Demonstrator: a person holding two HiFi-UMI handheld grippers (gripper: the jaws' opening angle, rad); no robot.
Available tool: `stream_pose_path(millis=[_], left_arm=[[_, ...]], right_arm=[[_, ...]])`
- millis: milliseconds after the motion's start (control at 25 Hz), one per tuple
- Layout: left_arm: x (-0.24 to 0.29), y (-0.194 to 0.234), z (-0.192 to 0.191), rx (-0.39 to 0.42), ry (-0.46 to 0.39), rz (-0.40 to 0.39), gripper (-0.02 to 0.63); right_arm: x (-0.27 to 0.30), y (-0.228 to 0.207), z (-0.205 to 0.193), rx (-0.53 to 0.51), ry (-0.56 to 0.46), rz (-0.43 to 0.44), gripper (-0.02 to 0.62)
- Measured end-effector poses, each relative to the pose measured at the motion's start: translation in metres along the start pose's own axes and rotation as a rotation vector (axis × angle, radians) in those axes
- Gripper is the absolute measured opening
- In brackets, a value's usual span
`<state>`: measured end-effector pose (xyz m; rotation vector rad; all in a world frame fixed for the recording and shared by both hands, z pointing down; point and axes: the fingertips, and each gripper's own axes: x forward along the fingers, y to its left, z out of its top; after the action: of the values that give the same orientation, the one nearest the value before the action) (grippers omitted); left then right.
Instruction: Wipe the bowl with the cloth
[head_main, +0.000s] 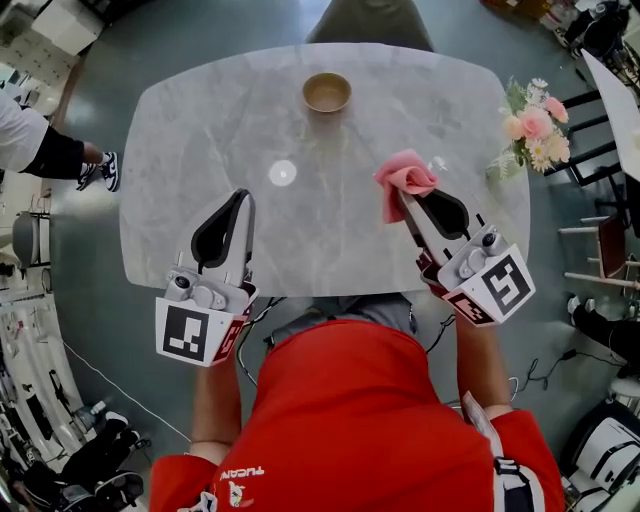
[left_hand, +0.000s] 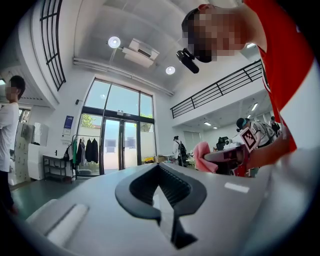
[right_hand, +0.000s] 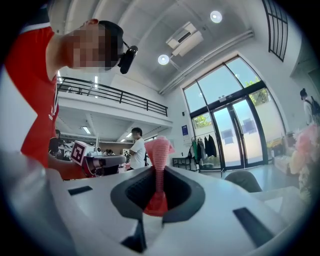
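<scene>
Right hand-held gripper (head_main: 403, 203) is clamping the pink cloth (head_main: 404, 176) over the right side of the bench (head_main: 200, 130). Left hand-held gripper (head_main: 240, 197) is sitting with jaws fully together, nothing between them. Bowl (head_main: 327, 92) is standing upright near the bench's far edge, well apart from both.

The cloth (head_main: 405, 175) hides the tips of the right hand-held gripper (head_main: 400, 203), and the top edge crops a chair (head_main: 370, 22).

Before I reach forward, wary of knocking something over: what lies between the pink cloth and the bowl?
Nothing: the head view shows only bare table between cloth and bowl.
</scene>
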<state>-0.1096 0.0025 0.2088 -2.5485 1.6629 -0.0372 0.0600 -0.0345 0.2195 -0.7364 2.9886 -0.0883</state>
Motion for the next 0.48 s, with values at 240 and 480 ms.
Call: stream_pose_path(millis=[240, 480], left_arm=[[0.021, 0.004, 0.000, 0.018, 0.013, 0.036, 0.005], [0.042, 0.010, -0.002, 0.031, 0.026, 0.050, 0.005]], right_arm=[[0.004, -0.025, 0.004, 0.015, -0.019, 0.034, 0.021], [0.010, -0.046, 0.007, 0.019, -0.024, 0.051, 0.021]])
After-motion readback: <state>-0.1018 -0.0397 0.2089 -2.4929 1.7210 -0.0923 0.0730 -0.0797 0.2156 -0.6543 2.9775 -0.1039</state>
